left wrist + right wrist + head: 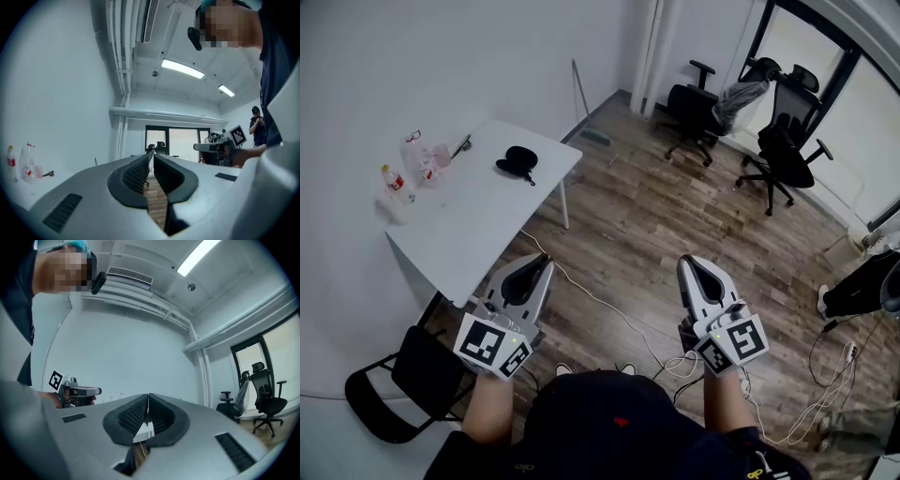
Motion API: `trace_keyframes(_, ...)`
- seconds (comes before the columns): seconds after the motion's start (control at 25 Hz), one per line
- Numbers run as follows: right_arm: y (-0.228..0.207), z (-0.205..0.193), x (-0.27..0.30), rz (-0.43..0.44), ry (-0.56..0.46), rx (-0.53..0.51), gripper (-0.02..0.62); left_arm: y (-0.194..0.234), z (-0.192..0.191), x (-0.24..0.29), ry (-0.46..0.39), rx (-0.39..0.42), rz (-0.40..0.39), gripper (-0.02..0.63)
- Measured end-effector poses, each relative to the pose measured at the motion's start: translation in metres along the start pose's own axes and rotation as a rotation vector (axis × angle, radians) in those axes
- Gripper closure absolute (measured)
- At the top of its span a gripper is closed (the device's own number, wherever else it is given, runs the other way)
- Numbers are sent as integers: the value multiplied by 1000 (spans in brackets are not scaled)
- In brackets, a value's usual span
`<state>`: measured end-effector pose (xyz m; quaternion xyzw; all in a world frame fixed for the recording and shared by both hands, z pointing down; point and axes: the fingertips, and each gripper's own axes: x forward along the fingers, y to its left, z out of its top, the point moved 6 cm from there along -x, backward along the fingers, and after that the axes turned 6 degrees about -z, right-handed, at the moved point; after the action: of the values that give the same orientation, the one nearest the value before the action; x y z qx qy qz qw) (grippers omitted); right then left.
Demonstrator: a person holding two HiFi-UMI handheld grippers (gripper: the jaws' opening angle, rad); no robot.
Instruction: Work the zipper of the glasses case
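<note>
Head view, I had left gripper (542, 259) and right gripper (686, 264) both clenched empty near me, glasses case (518, 160) far left on white table (487, 225), bottles (394, 183) at its left edge, black chair (403, 384) nearer, office chairs (698, 108) far right.
</note>
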<state>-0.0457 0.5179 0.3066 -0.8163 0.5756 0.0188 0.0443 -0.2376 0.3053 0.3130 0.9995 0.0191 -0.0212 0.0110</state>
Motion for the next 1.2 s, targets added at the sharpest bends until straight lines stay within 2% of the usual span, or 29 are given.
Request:
trace_keyframes(0.44,-8,0,-2,4,8,7,575,-5,1,11,-15,-6,6,554)
trace_keyframes(0.72,-18,-5,-2,13,22,-6,575,-3,-3,11,-15,-17,44,555)
trace_keyframes(0.96,-43,-13,-12,55,5,38,575,-30,-11,30,1,-24,83,555)
trace_keyframes(1.08,-67,-22,-23,64,42,-23,574,-45,-14,43,-4,-14,122,555)
trace_keyframes(1.2,-83,-21,-24,81,47,-33,575,-56,-16,52,-10,-12,149,555)
